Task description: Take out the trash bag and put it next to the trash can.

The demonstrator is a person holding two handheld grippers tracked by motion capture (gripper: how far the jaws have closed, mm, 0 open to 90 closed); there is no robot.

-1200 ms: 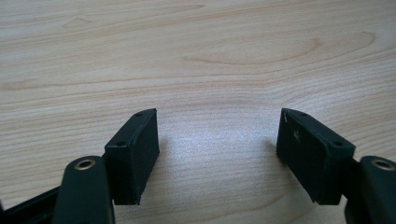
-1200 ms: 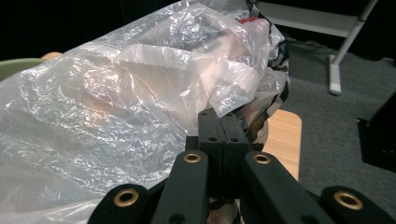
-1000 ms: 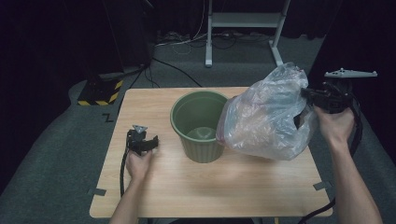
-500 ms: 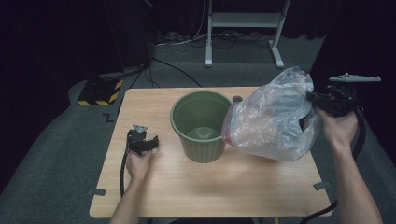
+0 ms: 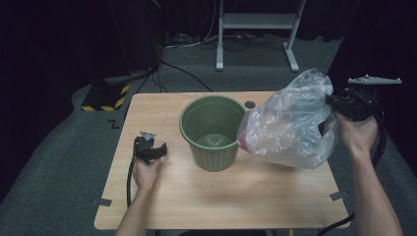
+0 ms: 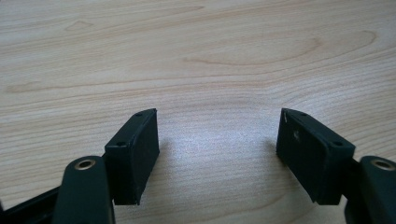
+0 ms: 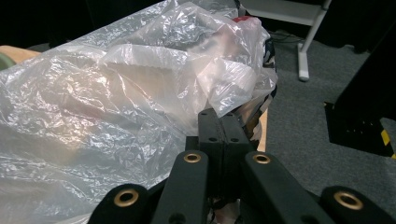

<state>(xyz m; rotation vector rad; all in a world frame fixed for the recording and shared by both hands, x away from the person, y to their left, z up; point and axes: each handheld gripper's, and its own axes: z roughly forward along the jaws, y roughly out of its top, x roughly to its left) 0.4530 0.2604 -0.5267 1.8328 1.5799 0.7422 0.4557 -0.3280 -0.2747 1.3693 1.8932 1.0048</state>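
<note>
A dark green plastic bin [image 5: 211, 132] stands upright in the middle of the wooden table [image 5: 221, 201]. To its right hangs a crumpled clear plastic bag [image 5: 290, 123], its low side near the tabletop. My right gripper [image 5: 334, 105] is shut on the bag's upper right edge. In the right gripper view the jaws [image 7: 219, 121] are pressed together on a fold of the bag [image 7: 116, 93]. My left gripper [image 5: 152, 150] rests on the table left of the bin, open. Only bare wood [image 6: 187, 56] lies between its pads [image 6: 135, 149].
A small dark round hole [image 5: 250, 104] sits in the tabletop behind the bin. On the floor beyond the table are a white stand's legs [image 5: 255, 34], loose cables [image 5: 187, 73] and a yellow-and-black striped block [image 5: 105, 96]. Tape marks [image 5: 101, 202] sit at the table's front corners.
The bag has shifted a little to the right, off the bin's rim, with the right gripper still shut on it. The left gripper has stayed where it was.
</note>
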